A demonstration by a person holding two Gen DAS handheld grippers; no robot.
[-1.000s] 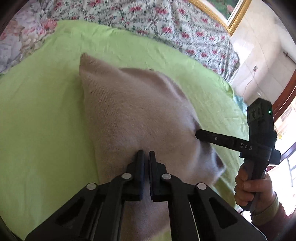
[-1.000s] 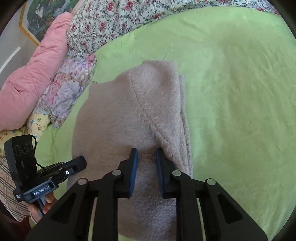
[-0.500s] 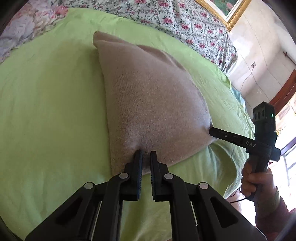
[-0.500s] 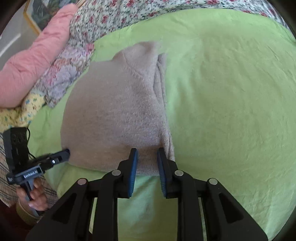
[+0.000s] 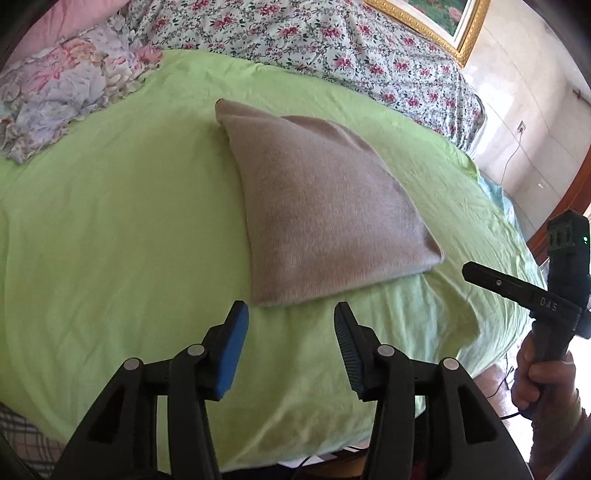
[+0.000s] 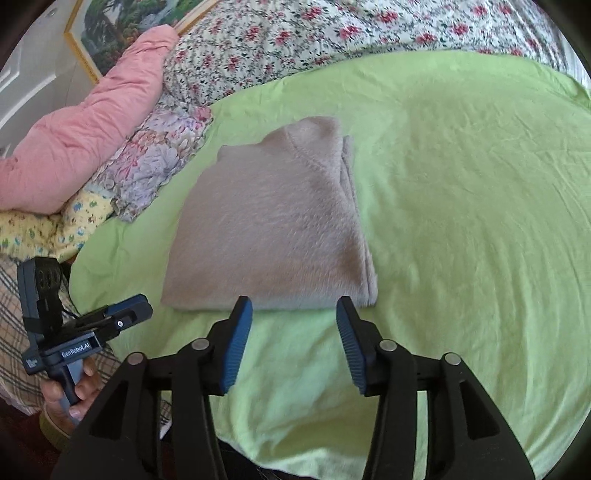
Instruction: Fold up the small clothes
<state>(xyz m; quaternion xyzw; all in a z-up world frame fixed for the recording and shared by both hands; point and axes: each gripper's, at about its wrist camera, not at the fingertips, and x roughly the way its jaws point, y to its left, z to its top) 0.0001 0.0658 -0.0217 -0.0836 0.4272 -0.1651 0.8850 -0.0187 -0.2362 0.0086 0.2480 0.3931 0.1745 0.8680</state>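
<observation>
A beige knit sweater (image 5: 321, 206) lies folded flat on the green sheet (image 5: 122, 206); it also shows in the right wrist view (image 6: 273, 236). My left gripper (image 5: 291, 314) is open and empty, just short of the sweater's near edge. My right gripper (image 6: 293, 308) is open and empty at the sweater's near edge. The right gripper also shows at the right of the left wrist view (image 5: 469, 269). The left gripper shows at the lower left of the right wrist view (image 6: 144, 308).
A floral quilt (image 5: 332, 44) lies across the back of the bed. A pink duvet (image 6: 81, 133) and floral pillows (image 6: 155, 155) are piled at the left. The green sheet (image 6: 461, 192) stretches to the right. A framed picture (image 5: 443, 26) hangs behind.
Both grippers have opened and let go of the sweater's edge, then drawn back toward the bed's near side. The sweater now lies flat and folded on the sheet.
</observation>
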